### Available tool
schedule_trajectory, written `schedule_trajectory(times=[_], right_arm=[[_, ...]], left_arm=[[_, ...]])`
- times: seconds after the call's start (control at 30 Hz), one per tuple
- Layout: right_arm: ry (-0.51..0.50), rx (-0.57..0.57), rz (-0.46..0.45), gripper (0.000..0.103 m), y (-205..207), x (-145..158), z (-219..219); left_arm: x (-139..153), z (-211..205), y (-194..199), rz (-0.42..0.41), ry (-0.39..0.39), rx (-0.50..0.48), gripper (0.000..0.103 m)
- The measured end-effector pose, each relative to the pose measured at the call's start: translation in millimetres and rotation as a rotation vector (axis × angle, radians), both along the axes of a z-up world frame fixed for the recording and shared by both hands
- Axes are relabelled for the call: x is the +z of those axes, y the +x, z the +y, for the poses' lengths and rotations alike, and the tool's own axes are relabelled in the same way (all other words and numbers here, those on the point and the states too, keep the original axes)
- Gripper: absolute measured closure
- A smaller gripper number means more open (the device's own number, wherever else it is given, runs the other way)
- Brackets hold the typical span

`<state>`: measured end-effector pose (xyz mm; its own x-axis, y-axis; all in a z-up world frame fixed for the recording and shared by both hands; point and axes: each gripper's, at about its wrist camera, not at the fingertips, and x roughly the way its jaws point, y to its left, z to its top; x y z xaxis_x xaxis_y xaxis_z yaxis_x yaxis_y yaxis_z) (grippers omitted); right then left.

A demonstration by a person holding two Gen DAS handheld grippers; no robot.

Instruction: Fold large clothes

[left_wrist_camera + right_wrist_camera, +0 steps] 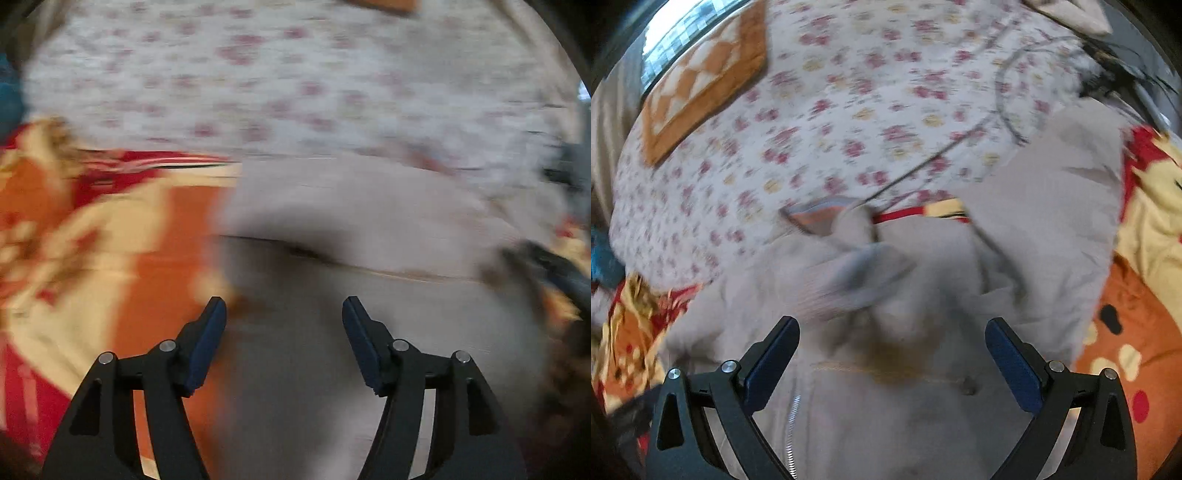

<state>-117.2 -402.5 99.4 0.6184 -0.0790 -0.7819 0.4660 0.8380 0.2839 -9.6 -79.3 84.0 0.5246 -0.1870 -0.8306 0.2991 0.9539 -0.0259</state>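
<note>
A large grey garment (905, 332) with a zipper (792, 424) lies rumpled on a bed, one part stretching up to the right. In the left wrist view, which is blurred by motion, the same grey cloth (332, 277) fills the middle. My left gripper (284, 306) is open and empty just above the cloth's left edge. My right gripper (892, 332) is open wide and empty over the garment's middle, near the zipper.
A floral white bedsheet (831, 122) covers the bed behind. An orange, red and cream blanket (92, 240) lies under the garment on both sides (1137, 314). An orange checked cushion (701, 85) sits at the far left. Dark cables (1108, 74) lie at the far right.
</note>
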Motion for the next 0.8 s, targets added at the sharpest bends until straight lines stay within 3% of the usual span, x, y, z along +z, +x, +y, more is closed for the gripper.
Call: schedule_trajectory(times=[0.07,0.23,0.43,0.5,0.53,0.57,0.63,0.7,0.8], right_arm=[[-0.019,0.078,0.022,0.002,10,-1,15],[0.007,0.088,0.073,0.002,18,-15,20],[0.231,-0.046,0.087,0.003,44,-52,-19],[0.264,-0.051,0.110,0.033,54,-64,-22],[0.266,-0.048,0.107,0.071,57,-65,-23],[0.286,-0.034,0.100,0.084,57,-63,-24],[0.289,-0.027,0.050,0.085,46,-44,-20],[0.231,0.021,-0.008,0.085,26,-11,-8],[0.126,0.070,0.021,0.081,9,6,9]], left_arm=[[-10,14,12,-0.023,0.032,0.070,0.039],[-37,40,38,0.092,-0.030,0.184,0.037],[-40,38,40,0.068,-0.020,0.217,0.037],[-42,38,36,0.055,-0.012,0.213,0.037],[-41,38,37,0.052,-0.013,0.216,0.036],[-41,42,39,0.056,-0.024,0.222,0.036],[-42,49,43,0.069,-0.054,0.229,0.037],[-39,54,41,0.080,-0.078,0.240,0.037],[-30,51,34,0.058,-0.075,0.242,0.037]])
